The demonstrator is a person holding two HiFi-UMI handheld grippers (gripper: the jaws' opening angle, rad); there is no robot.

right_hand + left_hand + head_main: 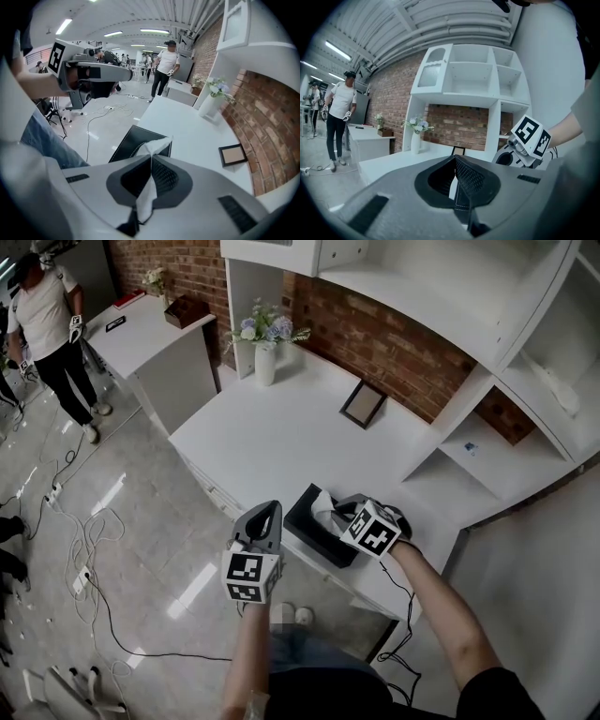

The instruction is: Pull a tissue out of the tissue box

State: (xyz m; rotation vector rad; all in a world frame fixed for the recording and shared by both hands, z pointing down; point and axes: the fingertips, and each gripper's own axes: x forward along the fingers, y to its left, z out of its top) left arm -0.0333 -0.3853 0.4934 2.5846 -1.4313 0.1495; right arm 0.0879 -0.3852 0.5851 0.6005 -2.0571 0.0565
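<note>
A black tissue box (319,531) sits near the front edge of the white table (272,437). A white tissue (324,509) stands up out of its slot. My right gripper (339,514) is over the box, angled down, with its jaws shut on that tissue. In the right gripper view the tissue (149,187) runs between the closed pads, above the tissue box (126,140). My left gripper (266,519) hovers off the table's edge to the left of the box, jaws together and nothing in them. In the left gripper view its tips (455,159) meet, and the right gripper's marker cube (530,135) shows at right.
On the table stand a white vase of flowers (265,360) at the back and a small picture frame (363,404) against the brick wall. White shelves (525,362) rise at right. Cables (84,549) trail over the floor at left, where a person (47,324) stands.
</note>
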